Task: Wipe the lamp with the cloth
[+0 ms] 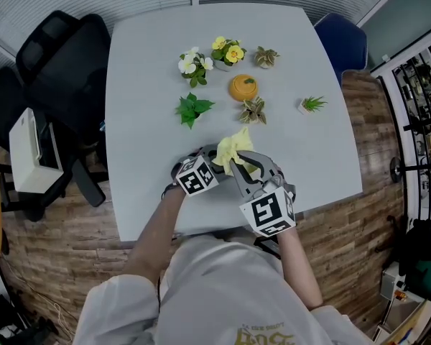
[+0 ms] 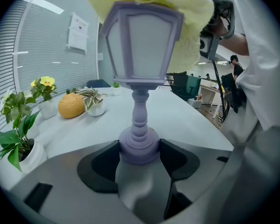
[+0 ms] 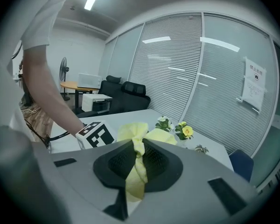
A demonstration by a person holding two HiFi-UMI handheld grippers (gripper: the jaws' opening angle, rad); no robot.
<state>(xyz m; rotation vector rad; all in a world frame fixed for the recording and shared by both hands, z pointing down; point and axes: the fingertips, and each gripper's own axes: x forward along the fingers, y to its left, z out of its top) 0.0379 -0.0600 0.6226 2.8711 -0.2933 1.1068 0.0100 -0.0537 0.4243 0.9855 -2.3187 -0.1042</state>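
Left hand-held gripper [image 2: 139, 154] — jaws closed on the round foot of the lamp [image 2: 142, 41], a lilac lantern on a turned stem, held at the near edge of the bench [image 1: 144, 70]. Right hand-held gripper [image 3: 137, 164] — jaws pinched on a twisted fold of the yellow cloth [image 2: 191, 13], whose bulk lies draped over the lamp's roof and far side.

Step in hand, by judgement: wiping the top, begun rather than finished, with the front pane bare. Next move calls for drawing the cloth down over panes and stem while the left grip keeps the foot from turning.

Containers, further back on the bench: small white pots [image 2: 29, 157], one plant apiece: leafy green plant [image 2: 14, 139], yellow-flowered plant [image 2: 44, 85], striped-leaf plant [image 2: 92, 98]. Orange ornament [image 2: 71, 105] just beside the striped one, unpotted.
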